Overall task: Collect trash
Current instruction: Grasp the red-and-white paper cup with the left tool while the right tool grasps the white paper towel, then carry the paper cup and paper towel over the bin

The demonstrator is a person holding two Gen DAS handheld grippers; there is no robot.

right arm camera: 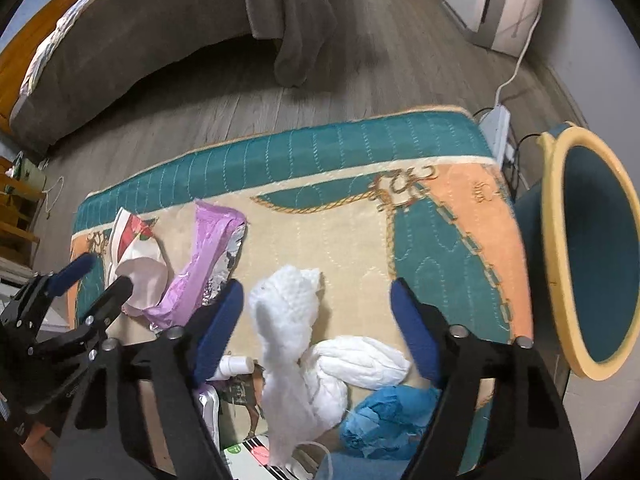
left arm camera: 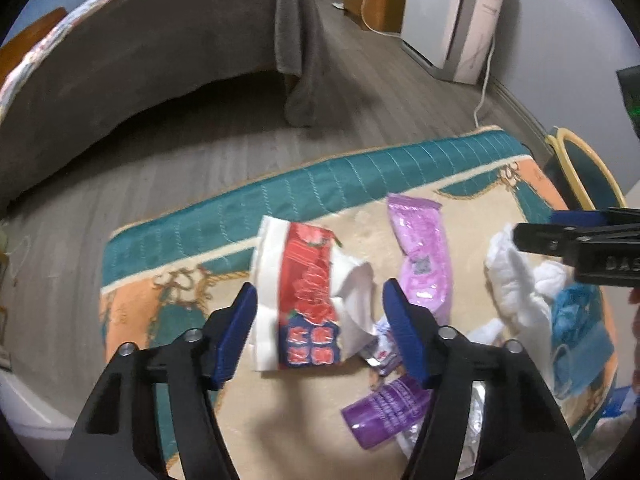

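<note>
Left wrist view says we're basically at the start here: all the trash is lying loose on the patterned mat (left arm camera: 320,184), nothing bagged or binned as far as I can see. The teal bin with the yellow rim (right arm camera: 592,256) sits just off the mat's right edge, and I can't see anything inside it from this angle. The left gripper (left arm camera: 318,300) points steeply down with its jaws partly open around the red and white wrapper (left arm camera: 308,300), pads either side of it but not pressing yet from what I can tell. Just right of that lies a pink pouch (left arm camera: 424,248), and nearer to the camera a purple packet (left arm camera: 384,412). Over in the right wrist view, the right gripper (right arm camera: 316,300) also tilts steeply down, jaws partly open over the white crumpled tissue (right arm camera: 288,320), no contact visible. A blue crumpled paper (right arm camera: 384,420) lies near that, lower right. So my guess is a double grab is coming up, and every piece is yet to go in.
</note>
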